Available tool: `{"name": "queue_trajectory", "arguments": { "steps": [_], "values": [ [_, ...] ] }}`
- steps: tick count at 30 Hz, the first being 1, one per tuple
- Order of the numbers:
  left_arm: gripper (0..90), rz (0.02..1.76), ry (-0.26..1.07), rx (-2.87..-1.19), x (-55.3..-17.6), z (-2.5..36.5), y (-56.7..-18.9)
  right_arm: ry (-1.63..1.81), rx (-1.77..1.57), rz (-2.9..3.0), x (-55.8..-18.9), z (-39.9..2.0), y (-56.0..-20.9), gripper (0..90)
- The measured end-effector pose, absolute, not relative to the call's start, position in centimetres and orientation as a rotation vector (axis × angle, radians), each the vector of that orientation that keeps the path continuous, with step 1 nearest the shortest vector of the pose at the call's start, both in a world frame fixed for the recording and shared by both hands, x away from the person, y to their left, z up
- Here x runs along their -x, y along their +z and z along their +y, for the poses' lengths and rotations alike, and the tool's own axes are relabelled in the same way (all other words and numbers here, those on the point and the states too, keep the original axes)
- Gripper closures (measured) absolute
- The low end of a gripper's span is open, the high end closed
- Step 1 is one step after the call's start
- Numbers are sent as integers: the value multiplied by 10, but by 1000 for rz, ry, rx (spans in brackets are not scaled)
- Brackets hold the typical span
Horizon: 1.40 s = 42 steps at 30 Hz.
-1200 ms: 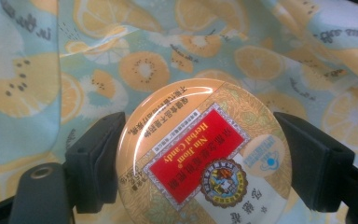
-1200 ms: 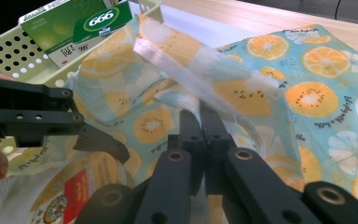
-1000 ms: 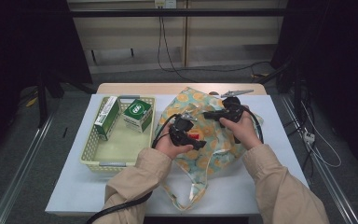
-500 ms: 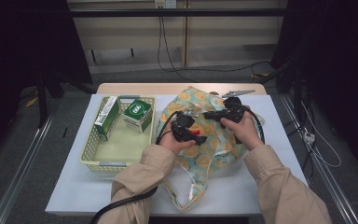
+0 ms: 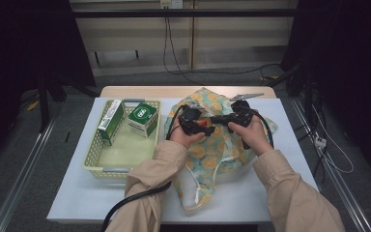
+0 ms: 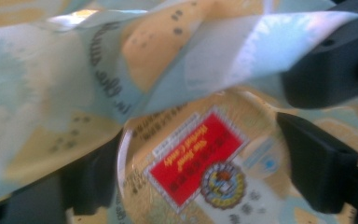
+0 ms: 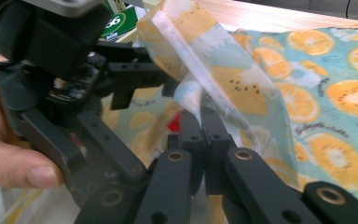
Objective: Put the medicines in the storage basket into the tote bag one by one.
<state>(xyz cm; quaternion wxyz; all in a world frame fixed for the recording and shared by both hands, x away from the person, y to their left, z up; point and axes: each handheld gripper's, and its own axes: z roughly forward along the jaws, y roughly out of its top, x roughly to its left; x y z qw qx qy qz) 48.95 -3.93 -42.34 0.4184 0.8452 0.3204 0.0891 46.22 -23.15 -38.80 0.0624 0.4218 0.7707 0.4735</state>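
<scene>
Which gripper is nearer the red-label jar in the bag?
Left. The left gripper has its jaws around the jar; the right gripper pinches the bag's edge above it.

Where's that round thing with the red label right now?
The red-labelled round container sits between the jaws of the left hand-held gripper, at the mouth of the fruit-print bag, right of the basket in the high view.

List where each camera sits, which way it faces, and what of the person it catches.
High view: above the person's side, looking forward and down on the table; forearms, both hands.
Left gripper view: on the left gripper, jaws around a red-labelled package under the fruit-print bag.
Right gripper view: on the right gripper, shut on the bag's edge; left hand's thumb.
All share the bag.
</scene>
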Motion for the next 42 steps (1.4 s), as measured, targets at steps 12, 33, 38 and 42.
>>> {"name": "queue_trajectory", "arguments": {
  "steps": [12, 33, 38, 42],
  "values": [
    [119, 750, 170, -2171, -465, -25, -405, 1412, -1279, 2323, -458, -234, -389, 899],
    [114, 717, 181, -2175, -439, 44, -359, 1376, -1281, 2332, -452, -227, -394, 899],
    [112, 738, 188, -2183, -445, 63, -358, 1377, -1289, 2327, -450, -230, -394, 899],
    [112, 767, 213, -2175, -451, 78, -358, 1376, -1291, 2326, -449, -232, -396, 899]
  ]
}}
